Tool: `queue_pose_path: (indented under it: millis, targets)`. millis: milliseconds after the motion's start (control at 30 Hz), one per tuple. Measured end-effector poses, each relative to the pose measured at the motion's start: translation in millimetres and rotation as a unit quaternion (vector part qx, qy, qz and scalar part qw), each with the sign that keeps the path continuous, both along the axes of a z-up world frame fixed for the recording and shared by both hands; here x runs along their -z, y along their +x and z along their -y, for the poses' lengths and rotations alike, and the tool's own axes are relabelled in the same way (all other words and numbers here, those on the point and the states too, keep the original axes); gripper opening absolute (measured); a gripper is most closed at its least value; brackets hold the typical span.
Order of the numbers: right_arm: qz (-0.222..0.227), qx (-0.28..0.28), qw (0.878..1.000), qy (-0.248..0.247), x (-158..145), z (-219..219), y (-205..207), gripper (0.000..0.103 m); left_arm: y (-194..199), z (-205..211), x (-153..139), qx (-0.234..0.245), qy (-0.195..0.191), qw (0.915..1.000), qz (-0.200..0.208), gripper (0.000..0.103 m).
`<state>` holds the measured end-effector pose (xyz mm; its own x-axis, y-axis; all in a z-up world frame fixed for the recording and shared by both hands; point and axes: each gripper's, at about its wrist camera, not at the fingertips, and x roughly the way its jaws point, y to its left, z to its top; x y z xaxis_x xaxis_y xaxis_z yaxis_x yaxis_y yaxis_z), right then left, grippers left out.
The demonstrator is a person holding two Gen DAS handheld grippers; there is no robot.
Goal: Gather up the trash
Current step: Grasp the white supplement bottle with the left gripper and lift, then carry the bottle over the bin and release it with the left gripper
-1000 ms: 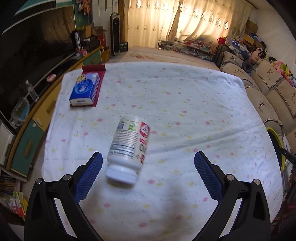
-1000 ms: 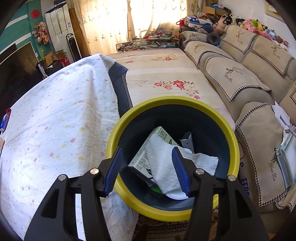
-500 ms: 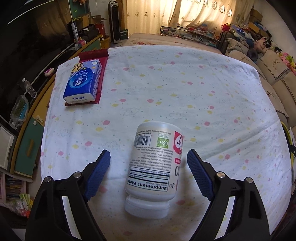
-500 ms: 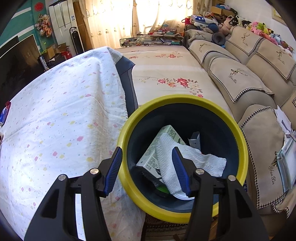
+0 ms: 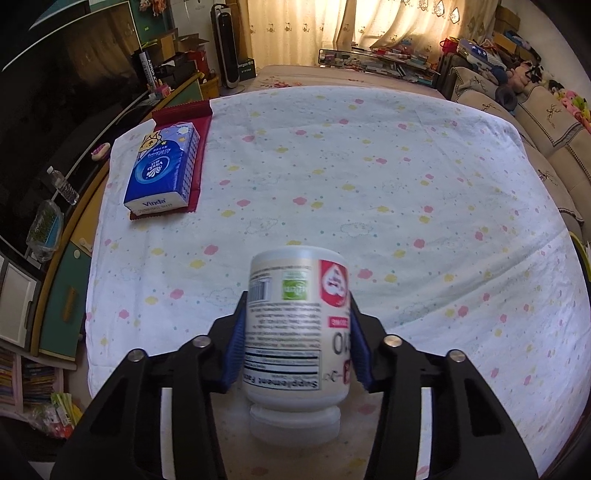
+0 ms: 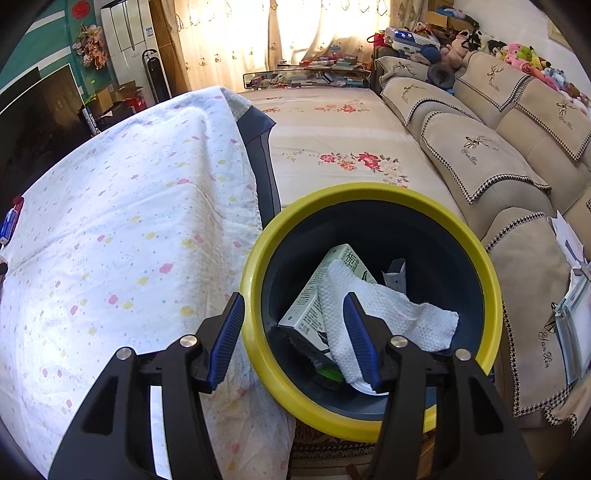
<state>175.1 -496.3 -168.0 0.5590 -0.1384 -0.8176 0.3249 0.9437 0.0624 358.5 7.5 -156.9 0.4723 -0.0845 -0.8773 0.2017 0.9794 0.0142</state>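
Left wrist view: left gripper (image 5: 297, 345) is closing on the bottle (image 5: 298, 334) | smooth bottle may be dropped | right gripper (image 6: 293, 341) is held apart, empty, over the bin (image 6: 255, 254)

Daylight pours through the curtains (image 5: 373, 33) at the far end of the room, glowing warm yellow and nearly washed out at the window. The spotted cloth (image 5: 369, 177) over the worktop is evenly bright, with soft shadow under the supplement bottle (image 5: 297, 332), whose label is smeared by motion blur. The television (image 5: 66, 96) side stays dark. Both fisheye views bow straight lines and fade to black in the corners. The yellow bin rim (image 6: 369, 192) is crisp.
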Motion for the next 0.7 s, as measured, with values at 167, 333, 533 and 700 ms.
queue_pose_path:
  millis: [167,333,533,700]
  targets:
    - [0.001,0.000,1.000,0.003,1.6,2.0,-2.1,0.053,-12.4,2.9,-3.1,0.004,-0.005,1.0000,0.002,0.047]
    - [0.006,0.004,1.000,0.006,1.0,5.0,-6.9,0.053,-34.5,24.5,-19.1,0.033,-0.006,0.9992,0.024,0.047]
    - [0.013,0.015,1.000,0.015,0.3,11.1,-19.1,0.053,-67.7,73.8,-45.8,0.096,-0.019,0.9943,0.044,0.047]
    - [0.017,0.024,0.999,0.019,-0.1,19.2,-29.5,0.053,-97.5,135.5,-66.1,0.173,-0.035,0.9827,0.057,0.047]
